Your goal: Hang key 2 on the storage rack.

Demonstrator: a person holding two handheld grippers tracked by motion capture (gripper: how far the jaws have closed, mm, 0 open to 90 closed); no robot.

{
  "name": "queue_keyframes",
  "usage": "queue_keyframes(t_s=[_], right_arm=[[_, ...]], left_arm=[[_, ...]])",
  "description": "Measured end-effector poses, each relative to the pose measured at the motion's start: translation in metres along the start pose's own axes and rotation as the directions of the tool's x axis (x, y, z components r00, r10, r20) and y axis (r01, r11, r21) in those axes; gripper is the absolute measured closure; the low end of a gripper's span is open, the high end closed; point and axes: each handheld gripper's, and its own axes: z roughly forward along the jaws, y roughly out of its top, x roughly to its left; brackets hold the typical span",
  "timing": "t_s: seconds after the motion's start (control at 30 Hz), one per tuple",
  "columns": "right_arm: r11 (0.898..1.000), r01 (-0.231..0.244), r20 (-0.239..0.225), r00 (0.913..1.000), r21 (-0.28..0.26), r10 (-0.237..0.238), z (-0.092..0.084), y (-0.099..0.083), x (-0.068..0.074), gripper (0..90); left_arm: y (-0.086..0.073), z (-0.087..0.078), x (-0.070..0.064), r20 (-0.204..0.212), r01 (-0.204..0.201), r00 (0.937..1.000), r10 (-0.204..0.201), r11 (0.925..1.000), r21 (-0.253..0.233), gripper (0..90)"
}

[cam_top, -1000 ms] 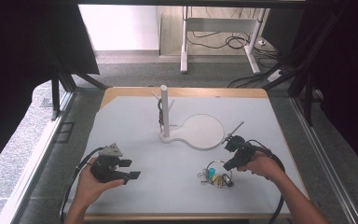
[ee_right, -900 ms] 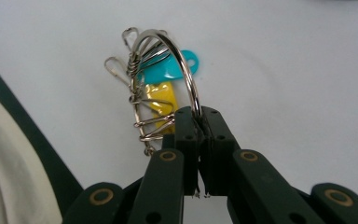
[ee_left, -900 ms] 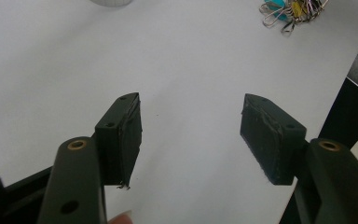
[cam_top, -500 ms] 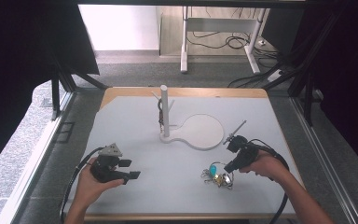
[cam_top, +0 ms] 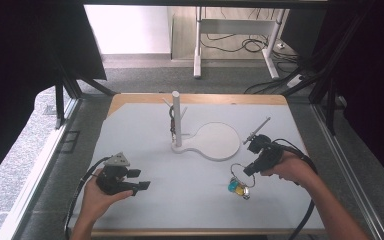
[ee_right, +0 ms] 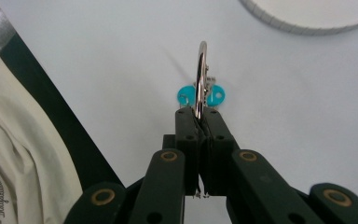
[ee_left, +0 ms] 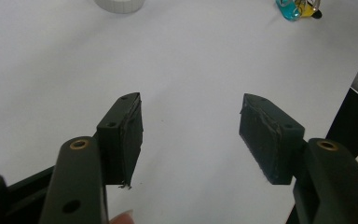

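A bunch of keys [cam_top: 238, 188] with a blue tag [ee_right: 214, 95] and a yellow tag hangs from a metal ring [ee_right: 201, 70]. My right gripper [cam_top: 248, 171] is shut on that ring at the right front of the white mat, and its jaws [ee_right: 199, 119] pinch the ring edge-on. The keys dangle just above or at the mat below the jaws. My left gripper [cam_top: 139, 179] rests at the left front, open, with nothing between its jaws [ee_left: 191, 135]. The keys [ee_left: 298, 8] lie far off in its view.
A white stand [cam_top: 176, 120] with a peg post and a round flat base [cam_top: 215, 141] sits mid-table, behind the keys. A dark item [cam_top: 171, 123] hangs from a peg on the post. The base's rim [ee_right: 307, 18] lies beyond the ring.
My right gripper has risen with the ring in it, and the keys now hang lower under the jaws. The left gripper has stayed put.
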Motion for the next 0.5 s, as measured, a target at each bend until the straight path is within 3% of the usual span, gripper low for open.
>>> queue_keyframes(t_s=[0.2, 0.5], right_arm=[[1.000, -0.003, 0.037, 0.9993, -0.031, 0.004, -0.012, 0.013, -0.001, 87.1], [0.999, 0.005, 0.029, 0.9996, -0.052, -0.004, -0.024, 0.031, -0.001, 87.1]], left_arm=[[0.000, 0.000, 0.000, 0.002, -0.003, 1.0000, 0.003, 1.0000, 0.002, 39.9], [0.000, 0.001, -0.002, 0.003, 0.000, 1.0000, 0.000, 1.0000, -0.006, 40.0]])
